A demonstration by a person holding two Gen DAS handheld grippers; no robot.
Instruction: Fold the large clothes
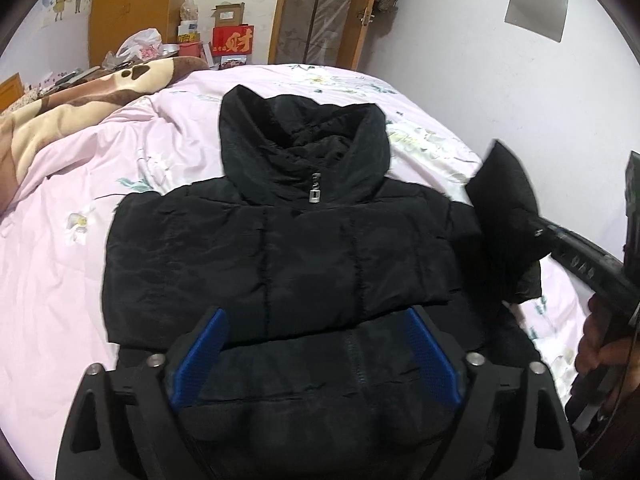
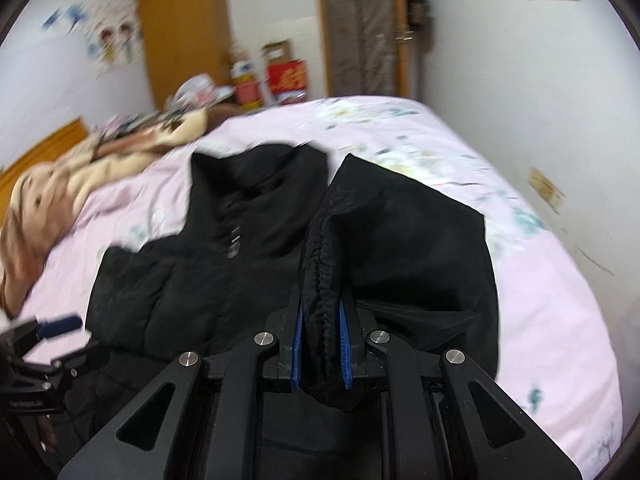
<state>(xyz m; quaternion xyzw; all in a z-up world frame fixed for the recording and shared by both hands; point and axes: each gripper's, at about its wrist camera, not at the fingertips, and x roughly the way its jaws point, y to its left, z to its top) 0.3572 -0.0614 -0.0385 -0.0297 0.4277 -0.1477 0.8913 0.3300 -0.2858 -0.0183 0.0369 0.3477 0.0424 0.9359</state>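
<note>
The right gripper (image 2: 322,344) is clamped tight on the gathered cuff of a sleeve (image 2: 404,248), the blue pads (image 2: 345,350) pinching bunched black fabric at the bottom centre of its own view; in the left view that sleeve hangs lifted at the right edge. The left gripper (image 1: 316,356) stands wide open at the bottom centre of its view with nothing between its fingers, poised over the lower body of the black puffer jacket (image 1: 280,248).

The jacket lies front-up in the middle of the frame on the pink floral bedsheet (image 1: 60,280), collar toward the top, zipper pull (image 1: 315,194) at the neck, and one sleeve looks already laid across the chest. I'd reckon it light for its bulk, soft and springy, the padding wanting to puff back open, and the shell slick enough to slide. The cuff is a sound grip; the hem or a quilted seam would serve the free gripper better than smooth panel.

Around it: a brown and cream blanket (image 1: 60,112) bunched at the upper left, red boxes (image 1: 233,42) and a plastic bag (image 1: 140,48) beyond the bed's top edge, a wooden door frame (image 1: 280,12) behind. None of it touches the jacket; the wall close at the right may crowd the swing of the sleeve.
</note>
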